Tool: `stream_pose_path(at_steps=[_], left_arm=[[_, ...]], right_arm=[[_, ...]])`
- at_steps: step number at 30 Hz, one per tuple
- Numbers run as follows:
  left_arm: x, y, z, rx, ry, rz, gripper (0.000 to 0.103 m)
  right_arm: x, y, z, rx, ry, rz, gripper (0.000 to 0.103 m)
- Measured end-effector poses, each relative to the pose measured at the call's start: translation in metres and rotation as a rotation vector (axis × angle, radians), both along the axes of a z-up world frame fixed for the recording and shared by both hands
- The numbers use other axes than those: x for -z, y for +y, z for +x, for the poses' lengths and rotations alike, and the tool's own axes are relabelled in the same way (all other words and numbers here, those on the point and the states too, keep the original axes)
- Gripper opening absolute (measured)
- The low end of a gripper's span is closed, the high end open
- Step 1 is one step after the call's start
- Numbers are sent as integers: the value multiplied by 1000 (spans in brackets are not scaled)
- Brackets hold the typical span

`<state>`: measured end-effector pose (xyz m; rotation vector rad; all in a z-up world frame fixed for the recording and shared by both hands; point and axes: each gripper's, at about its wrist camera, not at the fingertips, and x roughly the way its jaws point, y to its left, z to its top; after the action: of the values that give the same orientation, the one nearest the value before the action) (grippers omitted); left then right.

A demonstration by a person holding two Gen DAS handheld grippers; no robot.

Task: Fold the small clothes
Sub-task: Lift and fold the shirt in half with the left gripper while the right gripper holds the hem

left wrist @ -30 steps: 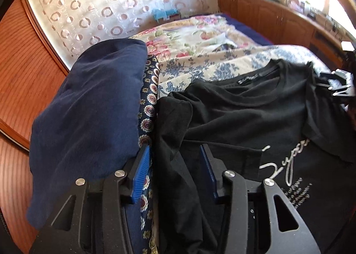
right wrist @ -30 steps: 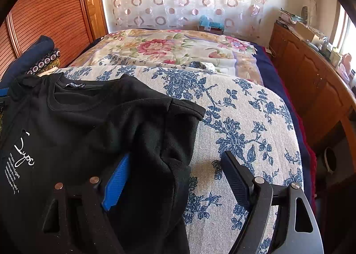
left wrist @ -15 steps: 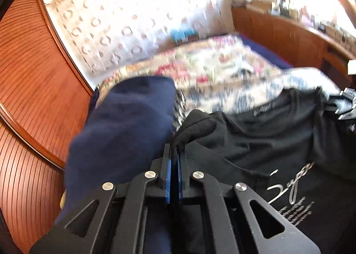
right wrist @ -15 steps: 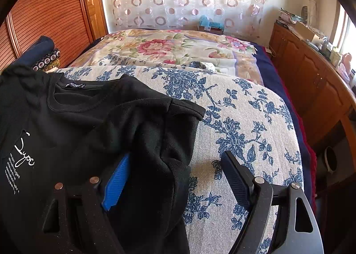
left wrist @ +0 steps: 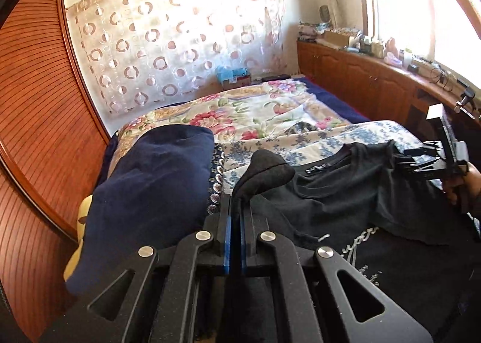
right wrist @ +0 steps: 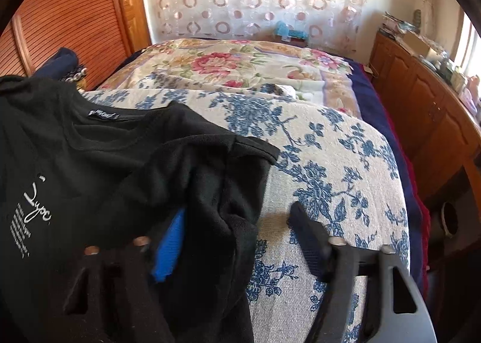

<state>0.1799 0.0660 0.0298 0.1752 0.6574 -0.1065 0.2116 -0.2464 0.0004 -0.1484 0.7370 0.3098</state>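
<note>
A second earlier the left gripper [left wrist: 235, 216] had stood open around the edge of the black T-shirt [left wrist: 345, 201]; since then its jaws had clamped together on the sleeve [left wrist: 264, 171] and the hand had lifted, so that a bunch of black cloth stood up above the blue pads while the rest of the shirt lay spread on the blue-flowered cover [right wrist: 330, 162] of the bed. That looked like the start of a fold: one sleeve was in hand and ready to be carried inward over the printed chest.

The right gripper [right wrist: 237, 240] had kept its place at the other side of the shirt. Its jaws had been wide and were now closing, with the other sleeve [right wrist: 216, 180] heaped between them. The blue pad [right wrist: 170, 249] on one side lay against the cloth, but the far finger [right wrist: 309, 237] stood clear of it over the bedcover, so that sleeve was not yet gripped.

Beside the shirt lay a dark blue pillow [left wrist: 150, 192], close to the left gripper. Until the right jaws had met on the cloth, only one side of the shirt could be moved, and I judged that lifting further on the left alone would drag the garment askew.
</note>
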Motion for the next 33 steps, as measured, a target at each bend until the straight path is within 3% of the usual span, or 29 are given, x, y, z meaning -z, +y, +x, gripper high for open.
stream_pose_path(at_steps=[1,3,6,9,15,18,27,33], left_arm=[[0,1,-3,2,-6,-8,5],[-1,1,-8,3,-15,-16,5],[-2,3,-22,11,-36,-50,5],[-5,6,-38,21,-62,-91,5],[4,16,-96,22,-112,-151,5],[14,22,-127,23,-119,-193,5],[34,42,-204,-8,-109,-289,5],[50,38,-225,-7,-68,-229,5]], right_arm=[[-1,1,0,-13,4,0,53],[-3,6,-1,-52,18,0,27],[-6,16,-7,-89,12,-42,10],[-15,17,-22,-94,-53,-49,9],[-42,-14,-91,-118,-183,106,9],[-44,-27,-133,-124,-219,128,9],[-40,-52,-239,-162,-213,116,9],[-47,-59,-282,-179,-180,99,9]])
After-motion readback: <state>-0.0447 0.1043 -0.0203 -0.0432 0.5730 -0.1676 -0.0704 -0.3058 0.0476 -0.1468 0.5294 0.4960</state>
